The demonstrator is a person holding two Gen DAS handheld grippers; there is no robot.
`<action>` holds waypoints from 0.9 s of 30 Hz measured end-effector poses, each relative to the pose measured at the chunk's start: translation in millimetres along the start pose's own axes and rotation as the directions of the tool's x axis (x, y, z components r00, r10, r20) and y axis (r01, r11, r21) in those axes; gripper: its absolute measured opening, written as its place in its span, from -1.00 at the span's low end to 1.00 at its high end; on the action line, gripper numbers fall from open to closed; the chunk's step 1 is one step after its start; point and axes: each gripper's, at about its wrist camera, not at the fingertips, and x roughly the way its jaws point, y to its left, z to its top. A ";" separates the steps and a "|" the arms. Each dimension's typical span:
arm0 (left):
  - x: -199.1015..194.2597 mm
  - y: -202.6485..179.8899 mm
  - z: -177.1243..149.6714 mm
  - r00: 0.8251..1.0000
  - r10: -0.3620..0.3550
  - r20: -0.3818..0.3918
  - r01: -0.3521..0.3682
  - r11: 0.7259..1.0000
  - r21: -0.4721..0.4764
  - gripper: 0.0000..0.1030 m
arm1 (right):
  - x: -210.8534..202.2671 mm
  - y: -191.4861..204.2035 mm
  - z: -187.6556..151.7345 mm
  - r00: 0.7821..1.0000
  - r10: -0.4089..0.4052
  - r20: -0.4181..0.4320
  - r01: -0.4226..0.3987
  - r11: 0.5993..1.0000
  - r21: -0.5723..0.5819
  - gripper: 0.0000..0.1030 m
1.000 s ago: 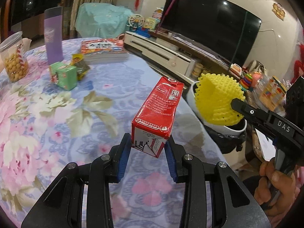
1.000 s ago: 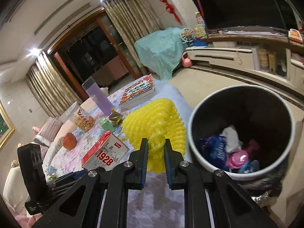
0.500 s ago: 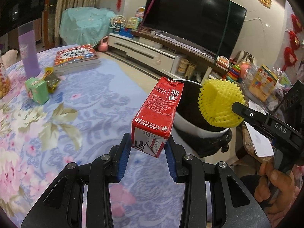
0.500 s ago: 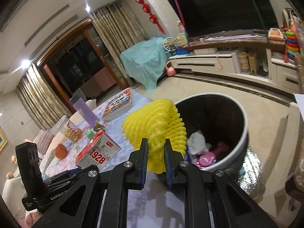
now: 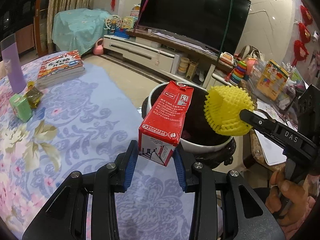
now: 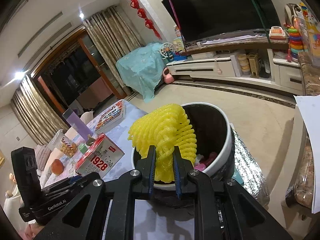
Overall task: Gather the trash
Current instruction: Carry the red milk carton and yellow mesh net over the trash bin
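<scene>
Left hand-held gripper [image 5: 156,160]: jaws part-way closed, blue pads clamped on the bottom end of the red milk carton [image 5: 167,120], carton tilted, top end pointing at the bin. Right hand-held gripper [image 6: 163,166]: jaws narrow, pinched on the squashed stem of the yellow foam fruit net [image 6: 164,134], rest of the net fanned out above the pads.

Change over the last second: both loads have swung off the floral desk [image 5: 76,124] toward the white-rimmed trash bin [image 6: 222,120]. A second ago the carton sat over desk cloth; now it overlaps the bin mouth in the left view. Net now hangs at the bin's near rim, trash already visible inside.

Read: transport nearly done, release is next. Carton may still be short of the opening; can't confirm clearance over the rim.

Further back on the desk: green box [image 5: 20,108], crumpled wrapper [image 5: 34,96], books [image 5: 60,68]. Pickups probably remain.
</scene>
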 end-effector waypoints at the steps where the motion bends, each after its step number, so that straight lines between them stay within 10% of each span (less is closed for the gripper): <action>1: 1.7 -1.3 0.7 1.000 0.000 -0.002 0.000 1.000 0.004 -0.34 | 0.0 -2.0 0.3 1.000 -0.003 0.001 0.003 1.000 0.003 -0.69; 27: 49.7 -30.5 29.6 0.998 -0.004 -0.065 0.010 0.996 0.092 -0.34 | 13.4 -17.7 10.5 0.998 -0.047 -0.031 0.048 0.999 0.017 -0.68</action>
